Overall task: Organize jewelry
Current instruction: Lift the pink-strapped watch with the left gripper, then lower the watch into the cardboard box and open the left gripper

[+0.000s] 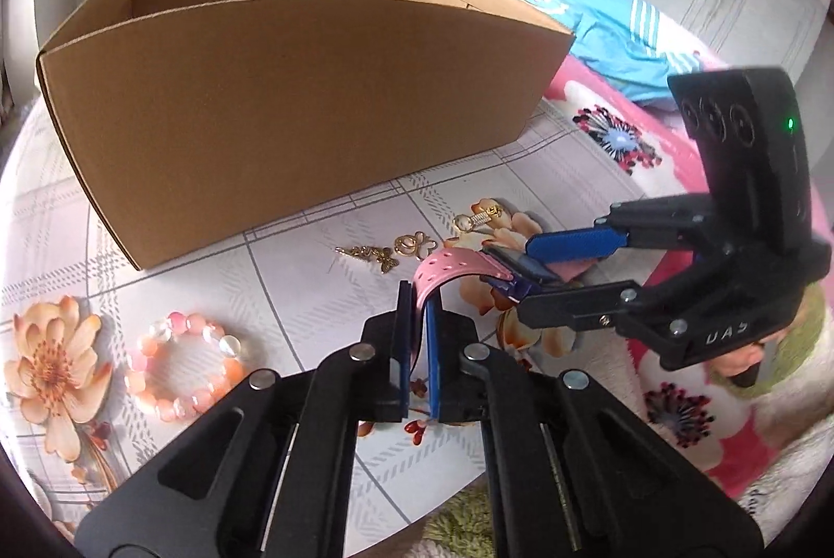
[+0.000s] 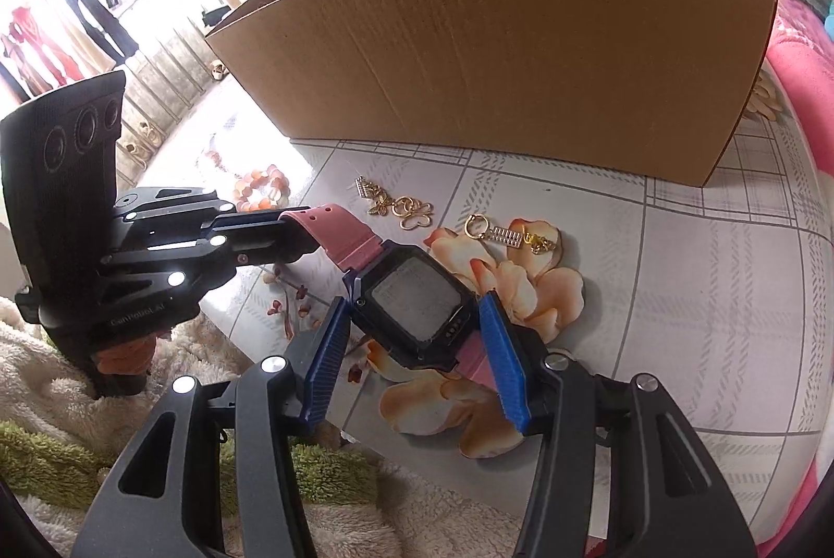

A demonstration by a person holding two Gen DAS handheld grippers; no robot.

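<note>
Pink rubber makes up the perforated strap (image 1: 435, 268) of a digital wristwatch (image 2: 414, 305) with a dark square case, and that watch is the piece in hand. It hangs above the tabletop (image 1: 292, 276), shared between both tools. The left gripper (image 1: 417, 349) has its jaws closed nearly flat on the free end of the strap, which arches up out of them. The right gripper (image 2: 412, 349) has its jaws about half open, the blue pads pressed against the two sides of the watch case, face upward between them.

As a judgement, sorting is at an early stage. The open brown cardboard box (image 1: 292, 114) stands well beyond both sets of jaws, and what shows of its inside looks empty, though its floor is hidden, so I cannot be sure. Several pieces lie loose on the tabletop: a bracelet of pink and peach glassy beads (image 1: 182, 365) left of the left jaws, a gold butterfly charm chain (image 1: 372, 255) and gold openwork rings (image 1: 414, 244) just ahead of them, and a small gold keyring with an abacus charm (image 2: 500, 237) beyond the right jaws. All of these remain to be put away.

The watch's grey screen is blank, its dark bezel slightly scuffed.
</note>
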